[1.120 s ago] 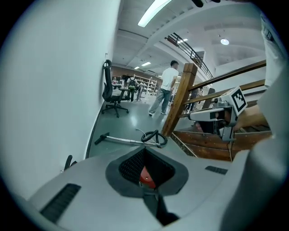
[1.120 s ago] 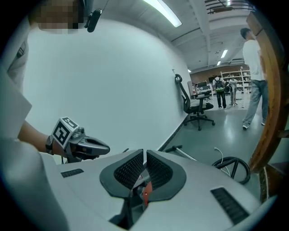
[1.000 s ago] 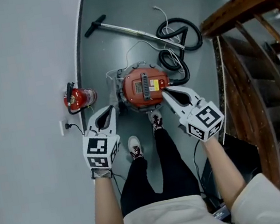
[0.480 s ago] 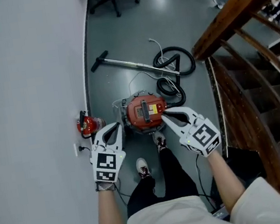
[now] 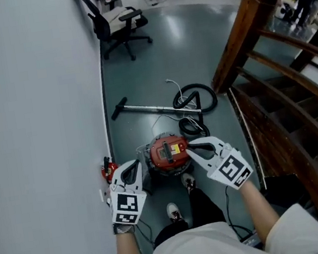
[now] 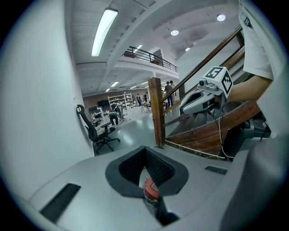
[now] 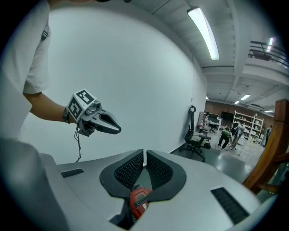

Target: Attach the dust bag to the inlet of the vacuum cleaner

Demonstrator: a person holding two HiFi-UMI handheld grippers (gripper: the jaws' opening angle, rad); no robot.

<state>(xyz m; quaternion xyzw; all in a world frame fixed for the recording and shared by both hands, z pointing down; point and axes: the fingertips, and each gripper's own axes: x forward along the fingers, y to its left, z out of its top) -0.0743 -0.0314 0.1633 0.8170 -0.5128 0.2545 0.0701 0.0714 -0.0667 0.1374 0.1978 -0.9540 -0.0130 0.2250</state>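
Observation:
The red vacuum cleaner [image 5: 168,151] stands on the grey floor far below, just ahead of the person's shoes. It also shows small through the gap under the shut jaws, as the vacuum cleaner [image 6: 151,189] in the left gripper view and the vacuum cleaner [image 7: 139,197] in the right gripper view. My left gripper [image 5: 136,165] hangs high in the air at its left, shut with nothing in it. My right gripper [image 5: 190,146] hangs at its right, shut and empty too. No dust bag can be made out clearly.
A black hose [image 5: 194,103] coils behind the vacuum, and its metal wand [image 5: 144,108] lies on the floor. A red fire extinguisher [image 5: 109,171] stands by the white wall. An office chair [image 5: 114,26] is farther back. A wooden stair rail [image 5: 241,40] runs along the right.
Both grippers have risen well above the vacuum and rolled a little. The head camera rose too, so the vacuum looks smaller and more of the room shows.

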